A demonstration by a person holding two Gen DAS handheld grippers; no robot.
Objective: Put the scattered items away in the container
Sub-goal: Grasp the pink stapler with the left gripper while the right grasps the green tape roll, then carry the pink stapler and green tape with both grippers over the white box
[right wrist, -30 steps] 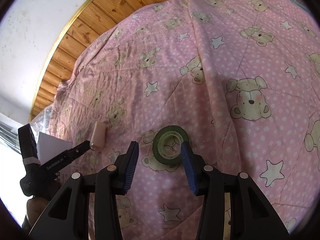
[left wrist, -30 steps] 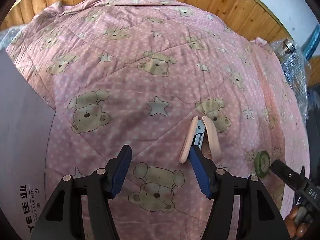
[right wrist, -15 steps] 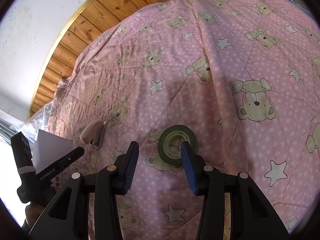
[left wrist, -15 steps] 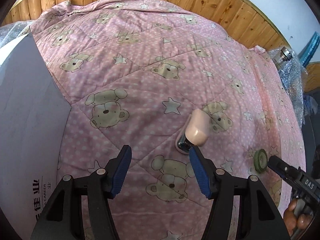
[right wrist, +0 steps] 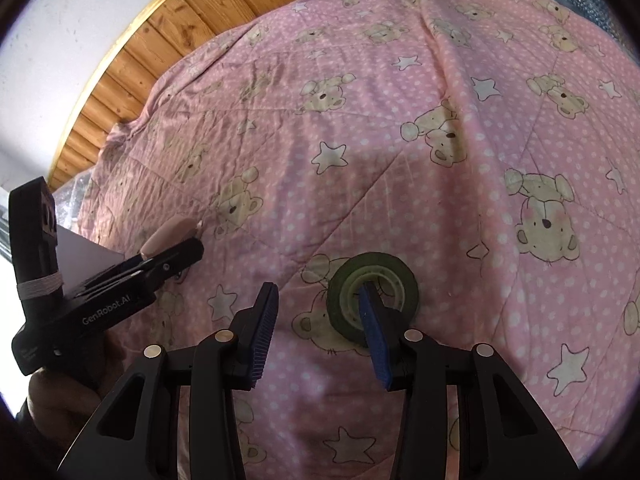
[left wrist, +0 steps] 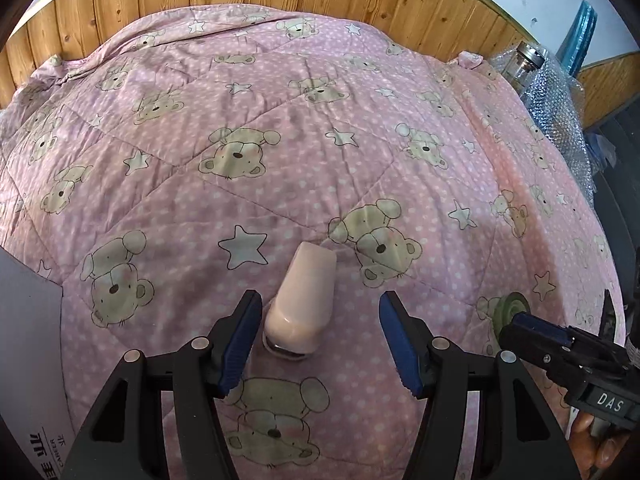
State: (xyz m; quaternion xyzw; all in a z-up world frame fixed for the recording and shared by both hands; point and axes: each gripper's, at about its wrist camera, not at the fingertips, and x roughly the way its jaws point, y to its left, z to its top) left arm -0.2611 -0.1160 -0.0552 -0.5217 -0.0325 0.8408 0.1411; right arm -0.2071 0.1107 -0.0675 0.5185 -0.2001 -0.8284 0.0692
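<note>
Nothing binned yet. Grey cardboard box [left wrist: 28, 360] sitting at the pink bear-print quilt's [left wrist: 320, 140] left edge. Left gripper [left wrist: 318, 338], jaws wide, straddling the pink stapler [left wrist: 306, 300]. Right gripper [right wrist: 320, 332], jaws wide and empty, straddling the green tape roll's [right wrist: 372, 300] rim.

Pink bear-and-star quilt [left wrist: 304, 152]; pale pink stapler [left wrist: 304, 292]; green tape roll [right wrist: 374, 300]

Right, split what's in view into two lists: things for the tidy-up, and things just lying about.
For the job:
pink stapler, between the open left tool
green tape roll, at the open right tool
grey box

Lying about:
bear quilt
glass jar
bubble wrap
</note>
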